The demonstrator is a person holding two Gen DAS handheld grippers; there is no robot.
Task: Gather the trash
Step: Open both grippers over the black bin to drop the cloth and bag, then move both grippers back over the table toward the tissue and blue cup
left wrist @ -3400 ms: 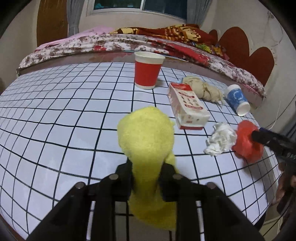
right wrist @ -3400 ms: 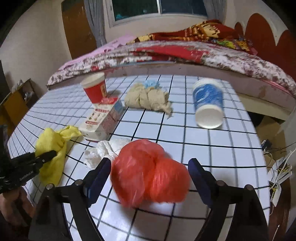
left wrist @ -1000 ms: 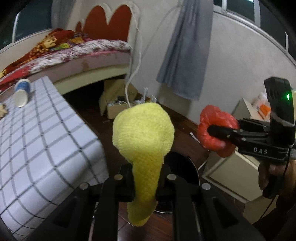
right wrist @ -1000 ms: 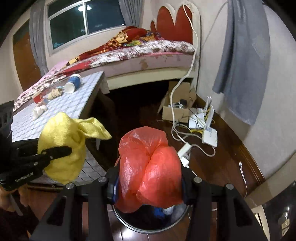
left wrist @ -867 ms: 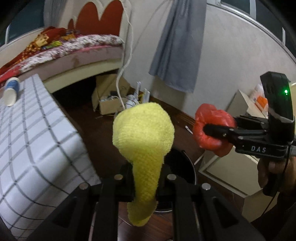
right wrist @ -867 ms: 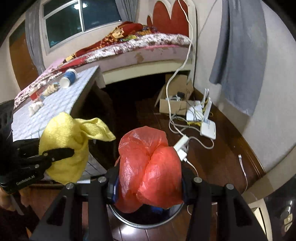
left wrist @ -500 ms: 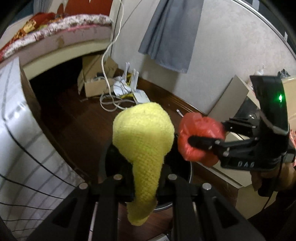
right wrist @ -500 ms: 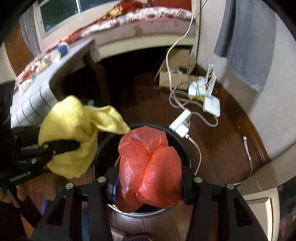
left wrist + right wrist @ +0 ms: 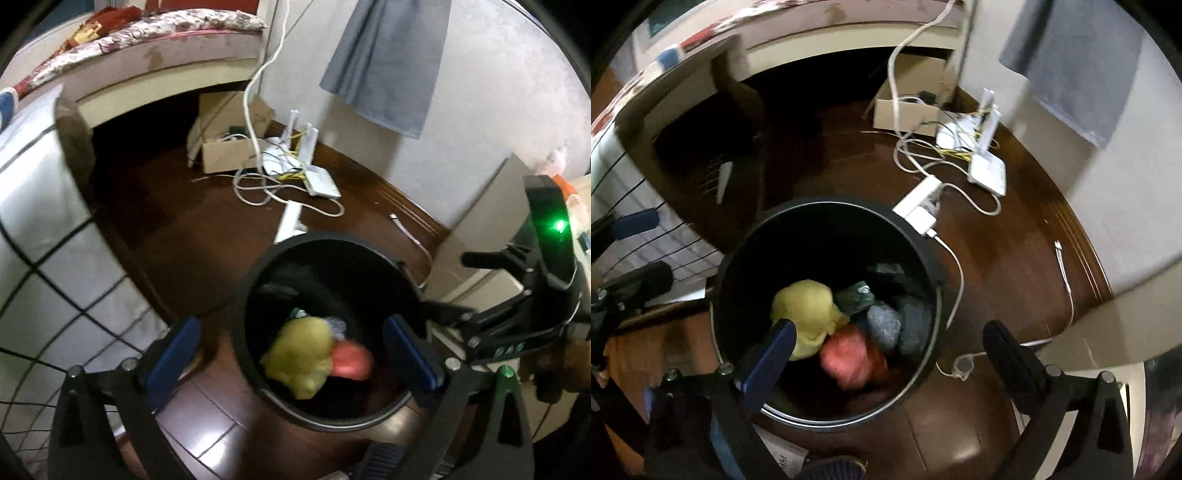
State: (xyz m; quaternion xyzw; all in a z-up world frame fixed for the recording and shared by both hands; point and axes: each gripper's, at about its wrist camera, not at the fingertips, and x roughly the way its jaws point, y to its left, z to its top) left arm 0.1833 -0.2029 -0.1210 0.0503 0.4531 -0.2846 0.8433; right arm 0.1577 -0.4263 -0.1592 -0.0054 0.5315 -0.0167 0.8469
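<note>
- Trash bin (image 9: 334, 243), black and round, standing on dark wood floor (image 9: 207, 236), just right of the table with the grid-patterned cloth (image 9: 48, 266).
- Yellow cloth (image 9: 299, 356) lying inside the bin, touching a red plastic bag (image 9: 349, 360) on its right; both blurred.
- Same pair seen from the right wrist: yellow cloth (image 9: 807, 314) on the left, red bag (image 9: 849, 356) nearer, beside grey and dark green crumpled wrappers (image 9: 882, 323).
- Left gripper (image 9: 291, 354) over the bin mouth, jaws just spread wide, nothing between the blue pads (image 9: 171, 349).
- Right gripper (image 9: 886, 354) likewise above the bin, jaws just opened fully, empty; also visible at right edge (image 9: 517, 295), in a hand (image 9: 570, 363).
- White cables, power strip (image 9: 918, 206) and router (image 9: 988, 171) on the floor beyond the bin, cardboard box (image 9: 229, 151) farther back.
- Grey curtain (image 9: 388, 59) hanging on the far wall.
</note>
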